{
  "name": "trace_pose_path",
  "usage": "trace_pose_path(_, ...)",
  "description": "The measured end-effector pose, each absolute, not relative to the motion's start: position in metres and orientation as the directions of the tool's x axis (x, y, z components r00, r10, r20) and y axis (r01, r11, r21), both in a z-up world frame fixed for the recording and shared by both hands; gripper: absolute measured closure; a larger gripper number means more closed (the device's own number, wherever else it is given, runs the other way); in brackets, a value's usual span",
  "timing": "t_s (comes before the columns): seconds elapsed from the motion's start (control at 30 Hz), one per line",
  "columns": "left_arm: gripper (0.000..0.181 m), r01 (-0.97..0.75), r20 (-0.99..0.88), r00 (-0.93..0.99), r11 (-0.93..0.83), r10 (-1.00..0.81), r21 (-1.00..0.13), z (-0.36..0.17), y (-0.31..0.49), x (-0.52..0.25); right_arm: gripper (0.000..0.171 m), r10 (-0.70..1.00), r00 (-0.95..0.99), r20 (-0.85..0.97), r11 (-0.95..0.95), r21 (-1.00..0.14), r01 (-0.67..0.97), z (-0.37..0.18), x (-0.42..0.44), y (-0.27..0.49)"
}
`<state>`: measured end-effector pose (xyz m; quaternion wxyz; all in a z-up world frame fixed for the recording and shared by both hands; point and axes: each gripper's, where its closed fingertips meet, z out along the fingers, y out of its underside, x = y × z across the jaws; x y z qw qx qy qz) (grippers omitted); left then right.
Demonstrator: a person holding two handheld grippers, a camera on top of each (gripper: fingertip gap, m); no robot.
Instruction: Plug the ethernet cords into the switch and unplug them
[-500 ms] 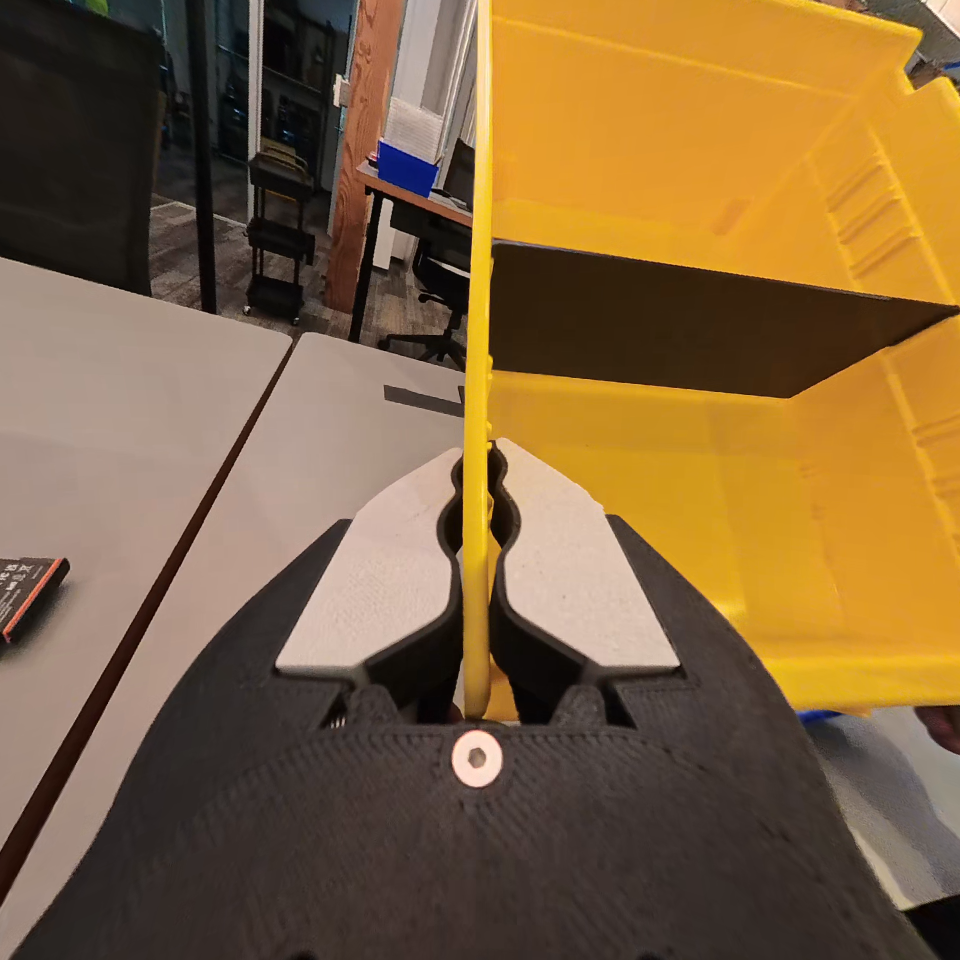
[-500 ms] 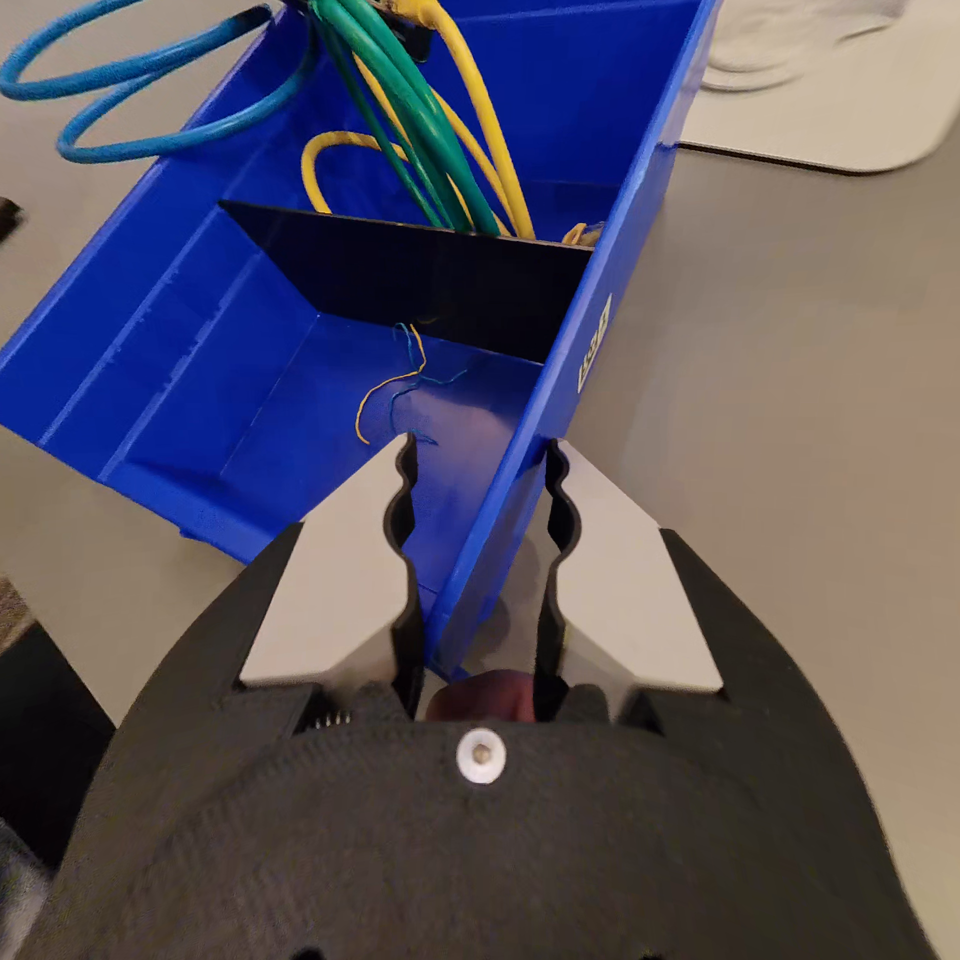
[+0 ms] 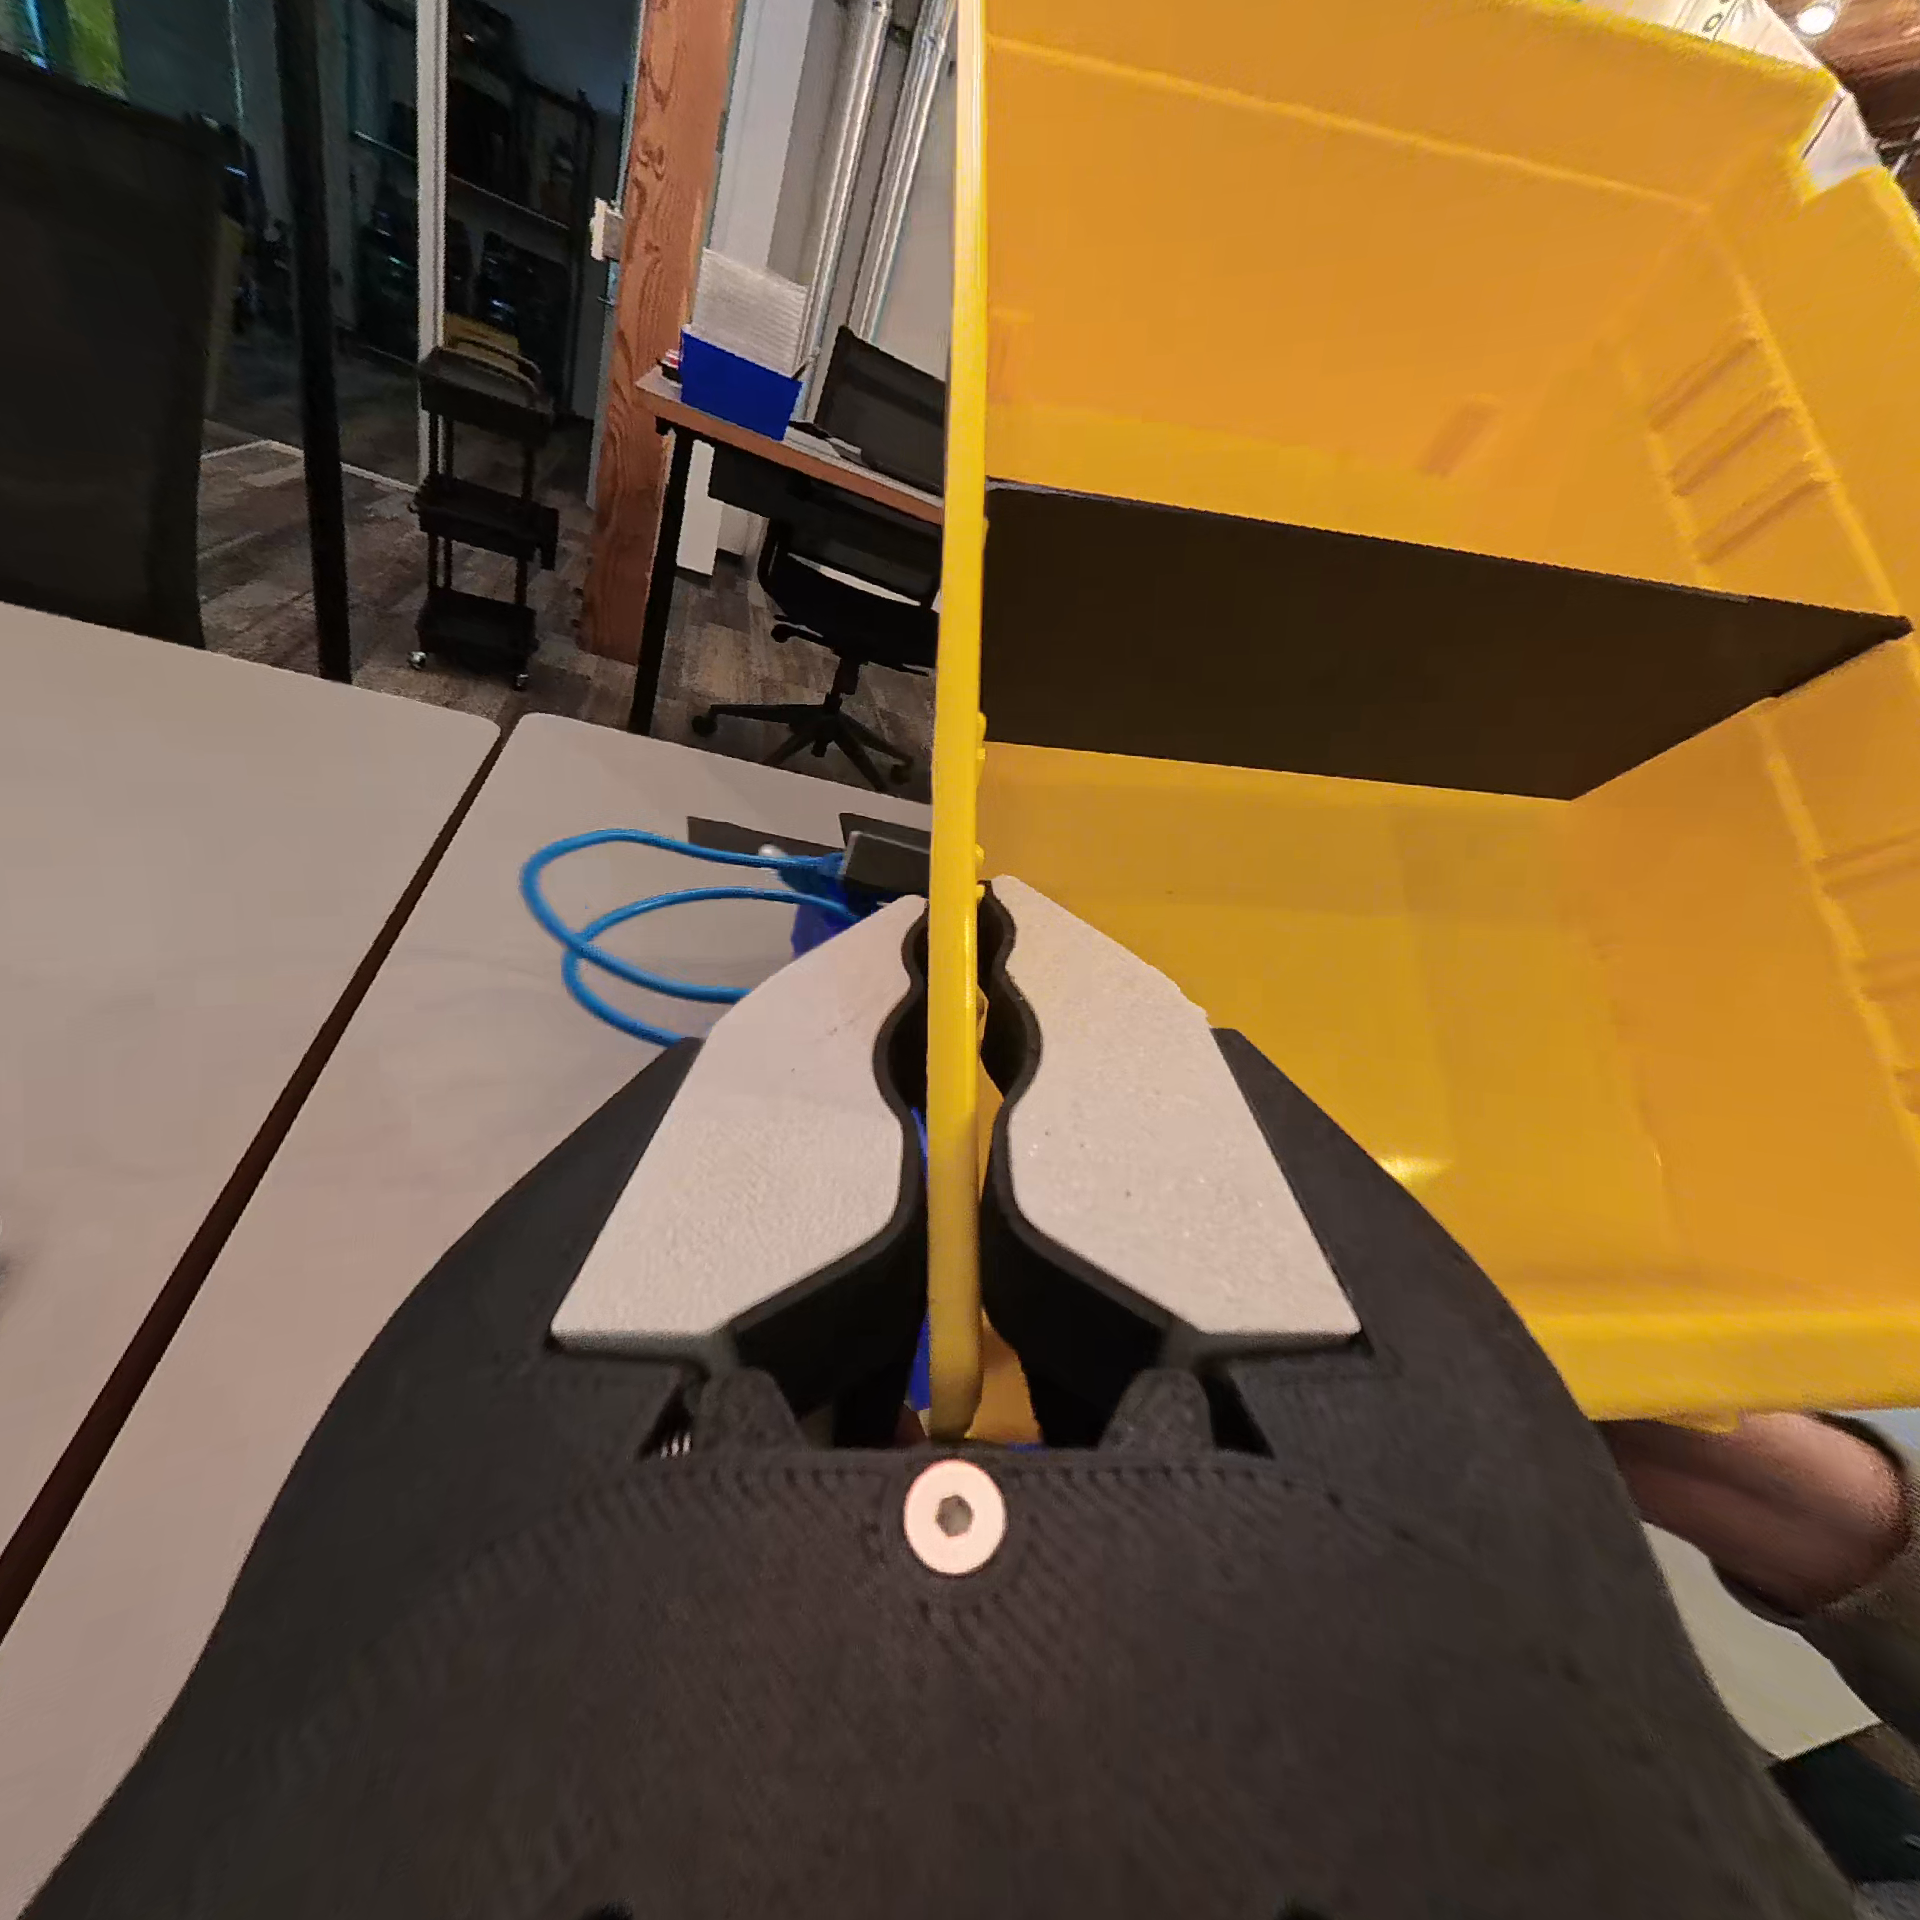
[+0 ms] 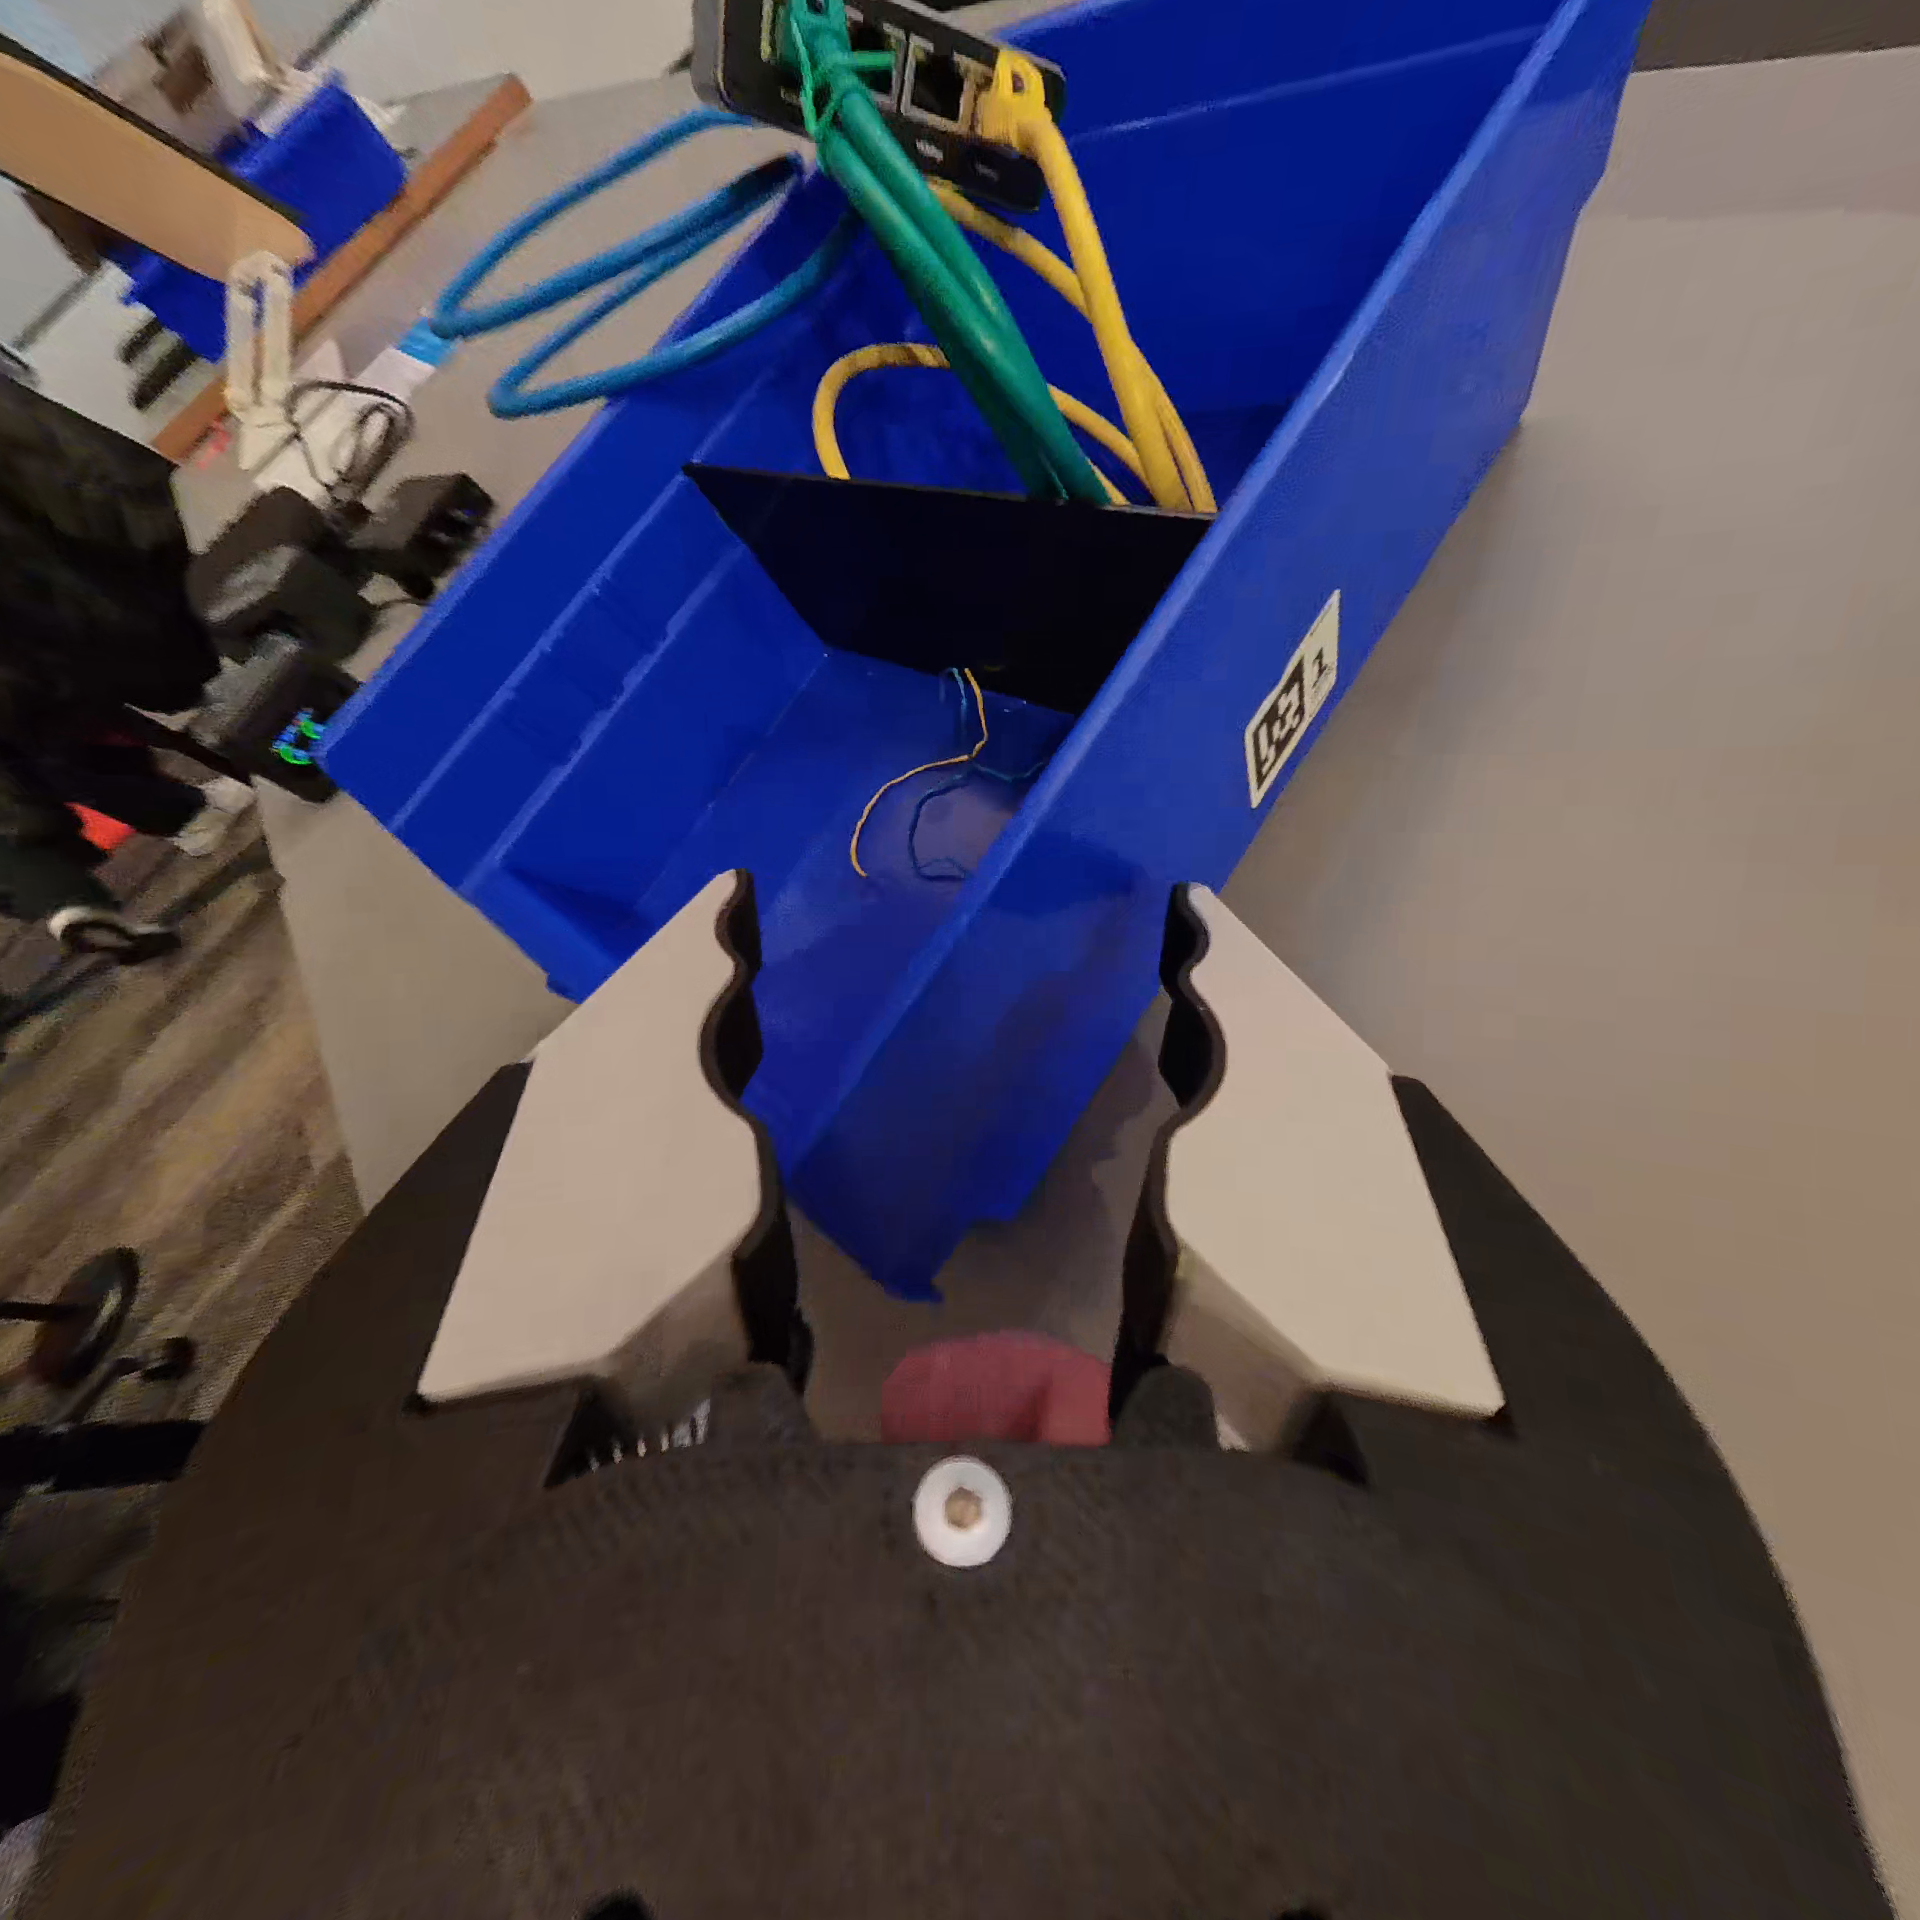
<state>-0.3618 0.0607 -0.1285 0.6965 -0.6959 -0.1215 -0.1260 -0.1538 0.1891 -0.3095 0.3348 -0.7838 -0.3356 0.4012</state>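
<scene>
Left wrist view: left gripper (image 3: 958, 914) clamped on the side wall of a yellow bin (image 3: 1351, 987), which is raised and tilted; a black divider (image 3: 1403, 665) crosses its inside. Only the coils of a blue cord (image 3: 623, 935) on the grey tabletop (image 3: 208, 883) show here, running toward a dark box mostly hidden by the bin wall.

Right wrist view: right gripper (image 4: 961, 899), fingers apart, straddling the near corner of a blue bin (image 4: 1403, 468) without touching. Switch (image 4: 883, 83) rests on the bin's far end. Green cord (image 4: 935, 291) and yellow cord (image 4: 1101, 291) are plugged into it and drop into the rear compartment behind a dark divider (image 4: 966, 582). Thin loose wires (image 4: 914, 790) lie in the front compartment.
</scene>
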Motion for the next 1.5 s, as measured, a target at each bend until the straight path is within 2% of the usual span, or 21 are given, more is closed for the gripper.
trace_pose_path(0.07, 0.176, 0.336, 0.336, 0.942, 0.0, -0.013, -0.942, -0.123, 0.061, -0.355, 0.091, 0.806, 0.434, -0.402, -0.538, -0.802, 0.257, -0.303, -0.148, 0.188)
trace_pose_path(0.23, 0.177, 0.317, 0.318, 0.945, -0.035, -0.078, -0.948, -0.116, 0.08, -0.307, 0.094, 0.819, 0.419, -0.393, -0.495, -0.852, 0.169, -0.268, -0.084, 0.194)
trace_pose_path(0.43, 0.176, 0.262, 0.293, 0.932, -0.161, -0.216, -0.952, -0.136, 0.133, -0.187, 0.091, 0.809, 0.475, -0.347, -0.382, -0.924, -0.023, -0.19, 0.047, 0.208)
trace_pose_path(0.53, 0.176, 0.207, 0.272, 0.925, -0.248, -0.264, -0.946, -0.157, 0.159, -0.125, 0.093, 0.801, 0.514, -0.309, -0.285, -0.95, -0.127, -0.143, 0.124, 0.199)
trace_pose_path(0.63, 0.176, 0.138, 0.232, 0.925, -0.302, -0.3, -0.943, -0.179, 0.182, -0.07, 0.09, 0.776, 0.568, -0.274, -0.195, -0.961, -0.197, -0.119, 0.183, 0.178)
trace_pose_path(0.73, 0.176, 0.117, 0.254, 0.907, -0.377, -0.337, -0.919, -0.206, 0.204, -0.02, 0.08, 0.743, 0.603, -0.289, -0.199, -0.957, -0.212, -0.129, 0.203, 0.158)
trace_pose_path(0.83, 0.176, 0.104, 0.29, 0.885, -0.451, -0.365, -0.886, -0.235, 0.219, 0.026, 0.072, 0.699, 0.678, -0.227, -0.215, -0.971, -0.104, -0.162, 0.208, 0.156)
trace_pose_path(0.93, 0.176, 0.064, 0.286, 0.874, -0.489, -0.394, -0.87, -0.256, 0.229, 0.064, 0.071, 0.676, 0.704, -0.219, -0.246, -0.967, -0.064, -0.185, 0.211, 0.16)
trace_pose_path(1.03, 0.176, 0.097, 0.348, 0.863, -0.557, -0.365, -0.825, -0.276, 0.238, 0.086, 0.085, 0.627, 0.735, -0.258, -0.236, -0.962, -0.137, -0.183, 0.237, 0.174)
trace_pose_path(1.13, 0.176, 0.068, 0.345, 0.867, -0.601, -0.359, -0.797, -0.295, 0.244, 0.106, 0.095, 0.626, 0.74, -0.246, -0.24, -0.964, -0.118, -0.191, 0.248, 0.182)
trace_pose_path(1.33, 0.174, 0.054, 0.37, 0.857, -0.651, -0.36, -0.757, -0.318, 0.252, 0.134, 0.099, 0.595, 0.728, -0.341, -0.301, -0.934, -0.192, -0.208, 0.279, 0.204)
trace_pose_path(1.5, 0.149, 0.04, 0.403, 0.82, -0.661, -0.407, -0.749, -0.317, 0.251, 0.156, 0.1, 0.536, 0.758, -0.371, -0.337, -0.918, -0.21, -0.227, 0.308, 0.217)
